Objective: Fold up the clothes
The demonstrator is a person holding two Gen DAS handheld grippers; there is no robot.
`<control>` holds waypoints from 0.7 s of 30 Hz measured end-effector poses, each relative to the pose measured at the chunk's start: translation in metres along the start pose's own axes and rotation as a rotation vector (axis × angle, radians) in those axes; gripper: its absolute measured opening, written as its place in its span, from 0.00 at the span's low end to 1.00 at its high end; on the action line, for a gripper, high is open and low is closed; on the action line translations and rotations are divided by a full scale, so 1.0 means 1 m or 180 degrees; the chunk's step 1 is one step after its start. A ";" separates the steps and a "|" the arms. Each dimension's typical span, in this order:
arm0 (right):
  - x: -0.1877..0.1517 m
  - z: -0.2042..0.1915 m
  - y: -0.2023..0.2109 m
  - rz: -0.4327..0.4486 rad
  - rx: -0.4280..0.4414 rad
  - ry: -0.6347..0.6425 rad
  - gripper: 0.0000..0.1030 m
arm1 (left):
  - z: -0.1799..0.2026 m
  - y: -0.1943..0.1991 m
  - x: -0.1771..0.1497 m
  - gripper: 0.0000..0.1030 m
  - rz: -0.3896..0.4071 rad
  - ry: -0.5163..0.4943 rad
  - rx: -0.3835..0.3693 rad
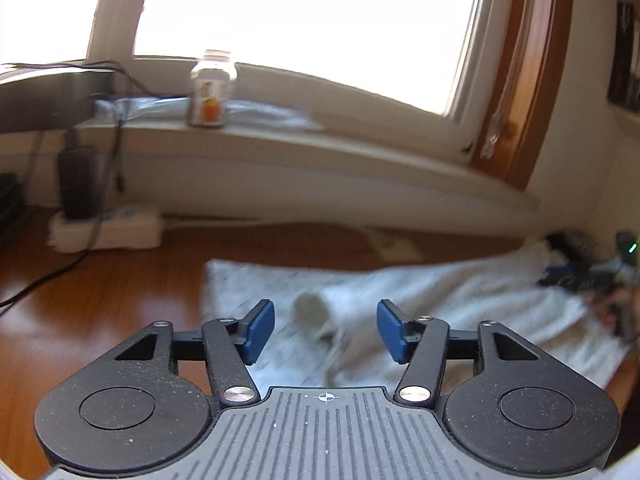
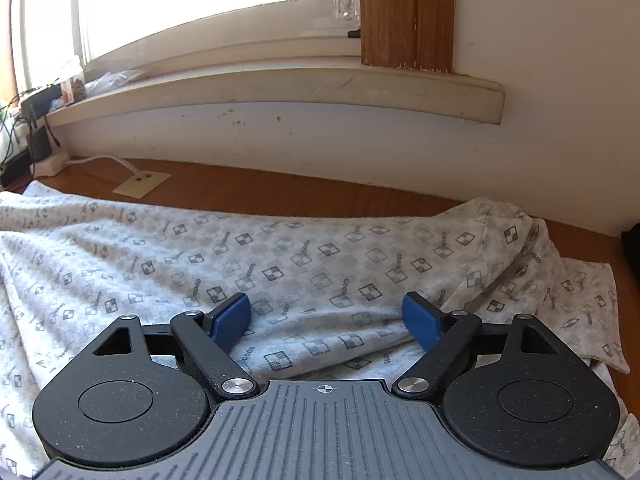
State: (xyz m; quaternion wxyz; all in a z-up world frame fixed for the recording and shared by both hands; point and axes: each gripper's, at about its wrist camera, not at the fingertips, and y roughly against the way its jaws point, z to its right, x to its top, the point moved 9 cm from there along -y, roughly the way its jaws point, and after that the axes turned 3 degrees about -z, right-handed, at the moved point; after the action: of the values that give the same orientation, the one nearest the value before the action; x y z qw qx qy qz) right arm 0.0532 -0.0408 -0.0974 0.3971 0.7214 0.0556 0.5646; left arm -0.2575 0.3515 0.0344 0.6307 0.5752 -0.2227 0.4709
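Note:
A light grey garment point(image 2: 320, 248) printed with small checkered squares lies spread on the brown wooden table point(image 2: 304, 190), with a folded flap at its right end point(image 2: 516, 240). My right gripper point(image 2: 326, 320) hovers low over its near part, open, blue pads wide apart and nothing pinched. In the blurred left wrist view the same garment point(image 1: 440, 292) stretches to the right. My left gripper point(image 1: 326, 330) is open above its left end; a raised fold of cloth shows between the pads, which do not touch it. A dark device and a hand point(image 1: 616, 308) sit at the garment's far right.
A window sill point(image 2: 280, 88) and wall run along the table's back edge. On the sill stands a bottle point(image 1: 211, 88). A white power strip point(image 1: 106, 228) with a black adapter and cables lies at the back left. A beige cable plate point(image 2: 142, 184) sits behind the garment.

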 end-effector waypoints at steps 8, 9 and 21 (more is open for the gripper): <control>0.000 0.002 0.001 -0.0001 -0.0010 0.0005 0.81 | -0.023 -0.068 0.007 0.44 -0.0572 0.0440 -0.0220; 0.000 0.001 0.001 0.0000 -0.0009 0.0005 0.81 | -0.023 -0.068 0.009 0.31 -0.0522 0.0424 -0.0217; 0.002 -0.001 -0.002 0.0001 -0.0002 -0.0003 0.81 | -0.026 -0.063 0.004 0.41 -0.0430 -0.0052 0.0579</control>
State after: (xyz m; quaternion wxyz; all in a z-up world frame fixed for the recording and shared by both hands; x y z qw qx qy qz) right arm 0.0533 -0.0382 -0.0970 0.3973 0.7216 0.0551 0.5643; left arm -0.2095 0.3837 -0.0013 0.6044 0.6475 -0.1450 0.4409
